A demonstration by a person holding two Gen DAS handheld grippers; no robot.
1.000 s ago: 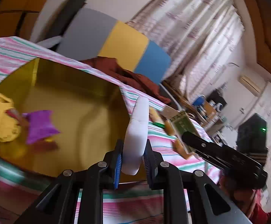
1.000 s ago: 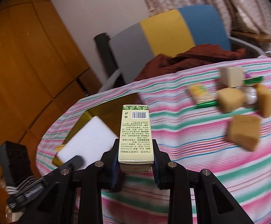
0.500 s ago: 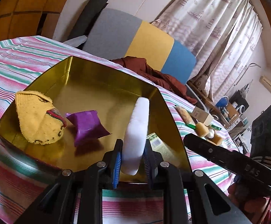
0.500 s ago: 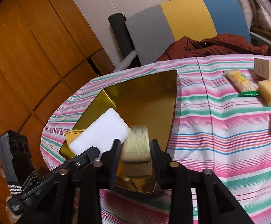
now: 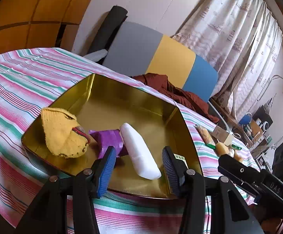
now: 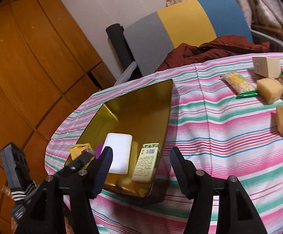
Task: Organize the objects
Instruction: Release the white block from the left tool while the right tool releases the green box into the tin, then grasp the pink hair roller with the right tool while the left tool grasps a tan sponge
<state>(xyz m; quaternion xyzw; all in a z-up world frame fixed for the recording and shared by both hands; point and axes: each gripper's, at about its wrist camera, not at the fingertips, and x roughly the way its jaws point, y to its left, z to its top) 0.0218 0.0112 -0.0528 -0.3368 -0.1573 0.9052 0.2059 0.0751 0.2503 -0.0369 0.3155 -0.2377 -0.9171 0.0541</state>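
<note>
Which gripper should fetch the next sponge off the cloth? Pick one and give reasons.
Right. The right gripper is open and empty, and in its view the sponges lie on the striped cloth, to its right. The left gripper, also open, faces the gold tray, over the white block.

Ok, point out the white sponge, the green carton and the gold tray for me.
white sponge (image 5: 139,152), left wrist view, middle of its narrow side.
green carton (image 6: 146,163), right wrist view, centre of its printed face.
gold tray (image 6: 151,101), right wrist view, bare inner wall at the far end.
</note>
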